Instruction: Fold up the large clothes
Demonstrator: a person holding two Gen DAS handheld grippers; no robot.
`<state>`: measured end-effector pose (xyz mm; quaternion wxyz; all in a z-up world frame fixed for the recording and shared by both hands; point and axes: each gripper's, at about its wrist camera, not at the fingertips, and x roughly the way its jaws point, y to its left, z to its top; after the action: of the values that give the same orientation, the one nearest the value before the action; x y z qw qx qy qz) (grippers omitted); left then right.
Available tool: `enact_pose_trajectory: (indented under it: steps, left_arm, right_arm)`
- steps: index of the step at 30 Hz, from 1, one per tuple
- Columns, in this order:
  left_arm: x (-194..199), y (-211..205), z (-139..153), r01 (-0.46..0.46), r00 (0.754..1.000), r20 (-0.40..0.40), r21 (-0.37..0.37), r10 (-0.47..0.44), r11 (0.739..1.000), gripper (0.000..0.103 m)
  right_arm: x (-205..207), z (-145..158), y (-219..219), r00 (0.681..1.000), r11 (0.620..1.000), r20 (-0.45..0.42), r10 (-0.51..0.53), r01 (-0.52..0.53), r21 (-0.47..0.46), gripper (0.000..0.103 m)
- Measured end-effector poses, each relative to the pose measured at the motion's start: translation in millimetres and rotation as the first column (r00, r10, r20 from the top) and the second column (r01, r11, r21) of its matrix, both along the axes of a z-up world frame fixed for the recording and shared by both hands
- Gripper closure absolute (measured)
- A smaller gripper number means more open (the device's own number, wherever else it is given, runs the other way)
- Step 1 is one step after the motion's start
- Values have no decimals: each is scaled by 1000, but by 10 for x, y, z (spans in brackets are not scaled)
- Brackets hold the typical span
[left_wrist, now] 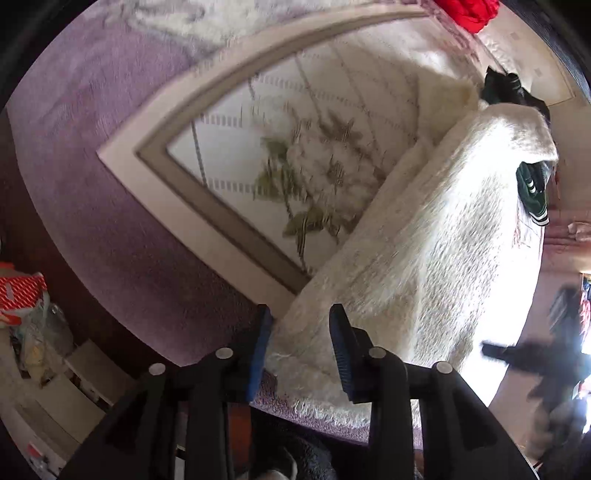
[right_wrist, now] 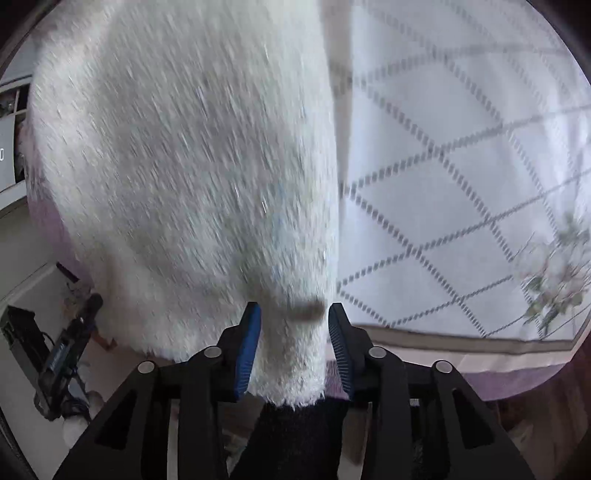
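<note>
Left wrist view: the left gripper (left_wrist: 301, 350) points steeply down, its blue-padded jaws standing apart with nothing pressed between them; fabric shows in the gap, but the pads do not bear on it. The white furry garment (left_wrist: 424, 251) lies in a long band from 6 o'clock up toward 2 o'clock, its fringed lower edge just below the fingertips. It rests on a cream bedspread (left_wrist: 295, 122) bearing a floral print (left_wrist: 314, 184) at centre and a grey-beige border. A purple cover (left_wrist: 122, 206) surrounds the bedspread from 7 to 11 o'clock. A dark green item with white stripes (left_wrist: 532, 192) sits against the garment's far end at 3 o'clock, a black item (left_wrist: 506, 90) at 2 o'clock, a red cloth (left_wrist: 469, 13) at 1 o'clock. The right gripper (left_wrist: 517, 356) shows blurred at 4 o'clock.

Right wrist view: the right gripper (right_wrist: 293, 343) has its jaws apart; a narrow furry end of the garment (right_wrist: 184, 166) hangs between the pads, and whether either pad touches it cannot be determined. The garment fills the frame from 9 to 12 o'clock. The bedspread (right_wrist: 461, 166) with its dashed diamond pattern lies from 1 to 4 o'clock. The left gripper (right_wrist: 70, 343) appears at 8 o'clock.
</note>
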<state>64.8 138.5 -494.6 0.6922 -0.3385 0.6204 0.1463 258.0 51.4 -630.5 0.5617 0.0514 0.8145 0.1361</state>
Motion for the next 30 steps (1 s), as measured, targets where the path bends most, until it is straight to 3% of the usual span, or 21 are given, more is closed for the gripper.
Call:
enact_pose_trajectory:
  steps: [3, 7, 10, 13, 15, 17, 19, 21, 24, 26, 27, 28, 30]
  left_arm:
    - [110, 85, 239, -30, 997, 70, 46, 27, 998, 24]
    - [400, 120, 505, -58, 982, 188, 177, 24, 983, 21]
    - [683, 197, 574, -74, 969, 247, 249, 10, 966, 21]
    - [1034, 254, 443, -30, 971, 237, 252, -31, 967, 18]
    - [1209, 264, 377, 23, 975, 209, 243, -75, 970, 18]
    - [1278, 260, 401, 70, 974, 193, 237, -118, 969, 18]
    - [1237, 256, 374, 105, 972, 183, 217, -146, 971, 18]
    - [1131, 263, 248, 144, 978, 129, 157, -165, 977, 18]
    - [944, 184, -86, 193, 981, 27, 29, -194, 981, 18]
    - [816, 71, -319, 217, 976, -21, -47, -218, 975, 19]
    - [768, 10, -365, 224, 974, -15, -52, -225, 973, 32]
    - [736, -52, -368, 232, 972, -10, -42, -233, 972, 73]
    - [691, -165, -239, 231, 972, 28, -6, -231, 973, 92]
  right_arm:
    - [588, 269, 216, 982, 998, 181, -47, 37, 60, 56]
    - [1399, 451, 781, 900, 987, 413, -139, 90, 135, 55]
    - [1935, 388, 1453, 878, 992, 469, -97, 47, 116, 56]
    - [2063, 3, 1834, 876, 998, 481, 41, -57, 18, 54]
    - [1825, 20, 1899, 867, 995, 491, 87, -103, 6, 54]
    - [1769, 149, 1694, 892, 991, 450, 34, -88, 100, 54]
    - [1617, 272, 1380, 934, 973, 354, -54, -31, 229, 47]
    - [1377, 369, 1038, 950, 962, 295, -104, 21, 272, 20]
    - [827, 354, 618, 965, 978, 246, -92, 41, 204, 19]
    - [416, 151, 379, 983, 985, 163, -87, 61, 160, 18]
    - [230, 17, 289, 990, 987, 106, -93, 78, 140, 18]
    - [39, -121, 210, 994, 988, 51, -100, 93, 125, 18]
    - [-311, -379, 116, 993, 988, -47, -111, 115, 107, 18]
